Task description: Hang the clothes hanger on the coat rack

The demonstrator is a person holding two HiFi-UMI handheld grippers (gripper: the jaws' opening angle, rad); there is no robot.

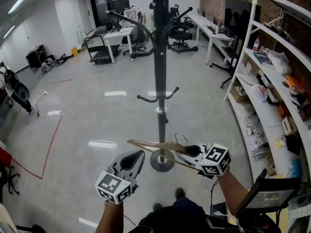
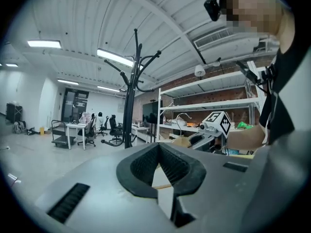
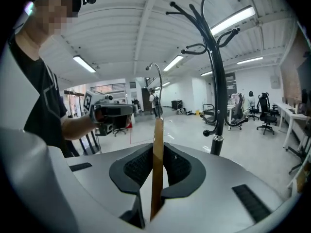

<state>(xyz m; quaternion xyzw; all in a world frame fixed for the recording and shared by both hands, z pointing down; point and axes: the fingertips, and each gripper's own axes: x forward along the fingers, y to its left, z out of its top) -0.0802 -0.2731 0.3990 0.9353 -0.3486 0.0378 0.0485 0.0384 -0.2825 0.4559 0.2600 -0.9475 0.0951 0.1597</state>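
The tall black coat rack (image 1: pixel 159 57) stands straight ahead, its round base (image 1: pixel 162 160) on the floor between my two grippers. My right gripper (image 1: pixel 187 152) is shut on a wooden clothes hanger (image 1: pixel 150 145), which lies across in front of the pole at low height. In the right gripper view the hanger's wood (image 3: pixel 157 149) stands upright between the jaws of the right gripper (image 3: pixel 156 147), its metal hook (image 3: pixel 156 74) above, with the coat rack (image 3: pixel 215 81) to the right. My left gripper (image 1: pixel 137 155) is shut with nothing in it. From the left gripper (image 2: pixel 158 149) the coat rack (image 2: pixel 130 96) rises ahead.
White shelving (image 1: pixel 272 81) loaded with boxes and parts runs along the right. Desks and office chairs (image 1: pixel 180 33) stand at the far end, and a cart (image 1: pixel 99 50) at far left. Red tape (image 1: pixel 51 144) marks the grey floor on the left.
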